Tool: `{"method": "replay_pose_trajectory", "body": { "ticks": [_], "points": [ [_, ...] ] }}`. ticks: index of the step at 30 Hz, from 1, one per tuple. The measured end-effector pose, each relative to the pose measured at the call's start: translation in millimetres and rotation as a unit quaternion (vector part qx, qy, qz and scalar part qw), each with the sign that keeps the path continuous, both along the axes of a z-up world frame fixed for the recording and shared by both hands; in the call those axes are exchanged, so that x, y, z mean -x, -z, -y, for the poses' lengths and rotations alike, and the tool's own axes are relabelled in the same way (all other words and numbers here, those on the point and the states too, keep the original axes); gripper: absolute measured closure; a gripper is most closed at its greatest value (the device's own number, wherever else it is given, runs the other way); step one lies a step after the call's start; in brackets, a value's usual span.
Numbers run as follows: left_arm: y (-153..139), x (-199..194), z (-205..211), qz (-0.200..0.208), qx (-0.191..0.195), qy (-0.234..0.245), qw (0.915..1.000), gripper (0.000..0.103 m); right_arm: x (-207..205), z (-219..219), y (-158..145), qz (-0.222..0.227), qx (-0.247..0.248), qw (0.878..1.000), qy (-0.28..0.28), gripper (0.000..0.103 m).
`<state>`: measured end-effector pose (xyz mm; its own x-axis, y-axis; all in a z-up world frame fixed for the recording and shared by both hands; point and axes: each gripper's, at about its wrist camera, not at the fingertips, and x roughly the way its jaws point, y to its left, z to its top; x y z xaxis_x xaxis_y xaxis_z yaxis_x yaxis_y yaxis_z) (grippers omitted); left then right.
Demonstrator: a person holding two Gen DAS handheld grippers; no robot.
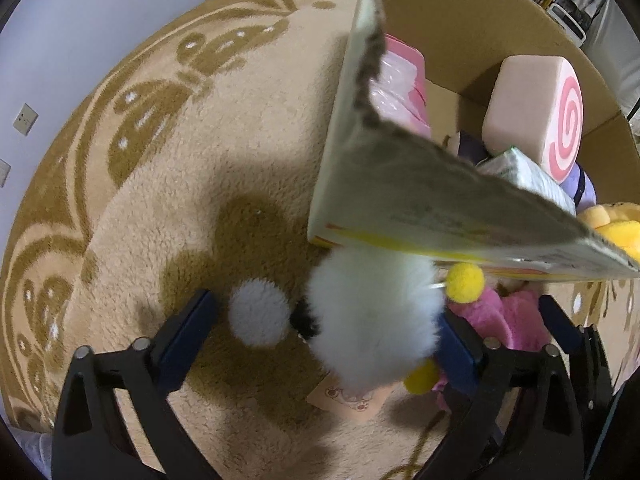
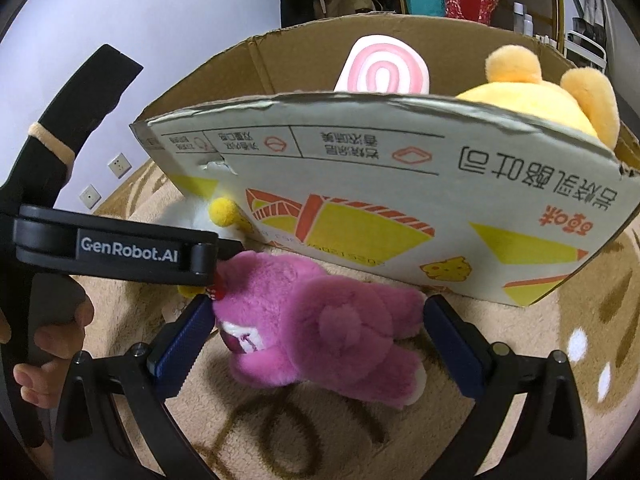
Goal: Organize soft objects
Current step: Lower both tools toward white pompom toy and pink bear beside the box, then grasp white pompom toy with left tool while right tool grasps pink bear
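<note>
**Two toys at the box wall**

Beside the rug's edge stands the box, already holding a swirl cushion, a yellow bear and packets. My right claw gapes wide around the pink bear, not yet squeezing. My left claw is spread around the white plush, unclamped. Both toys lie against the wall; lifting carelessly could snag its torn rim, or the fur could slip.

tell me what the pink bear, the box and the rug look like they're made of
Pink bear: plush, probably synthetic fur; fuzzy matted pile. Box: corrugated cardboard with a printed face; ragged torn edge shows grey paper layers. Rug: shaggy pile, likely synthetic; tufted tan and brown fibres.
</note>
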<state>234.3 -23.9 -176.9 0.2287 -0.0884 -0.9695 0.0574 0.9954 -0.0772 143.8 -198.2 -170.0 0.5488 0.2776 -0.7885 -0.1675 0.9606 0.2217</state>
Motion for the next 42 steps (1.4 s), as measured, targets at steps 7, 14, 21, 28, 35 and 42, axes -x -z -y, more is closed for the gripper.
{"method": "replay_pose_trajectory", "body": {
  "ticks": [7,14,21,28,35,42],
  "points": [
    [5,-4,3,0.003,-0.002,-0.002,1.0000,0.026,-4,-8,2,-0.001,0.008,1.000,-0.004,0.000],
    [8,2,2,0.012,-0.008,0.009,0.9999,0.047,-5,-10,-1,-0.005,0.011,1.000,0.000,0.000],
    [0,10,1,0.027,0.000,0.020,0.9994,0.064,-7,-14,7,-0.041,-0.001,0.999,0.007,0.000],
    [-9,21,0,0.040,-0.004,0.023,0.9989,0.064,-11,-25,11,-0.032,0.037,0.999,0.011,0.000],
    [-16,28,-7,0.046,-0.010,0.014,0.9988,0.064,-10,-28,10,-0.019,0.046,0.999,0.012,0.000],
    [-29,35,-7,0.053,-0.009,0.008,0.9985,0.064,9,-28,6,-0.009,0.038,0.999,0.012,0.009]
  ]
}}
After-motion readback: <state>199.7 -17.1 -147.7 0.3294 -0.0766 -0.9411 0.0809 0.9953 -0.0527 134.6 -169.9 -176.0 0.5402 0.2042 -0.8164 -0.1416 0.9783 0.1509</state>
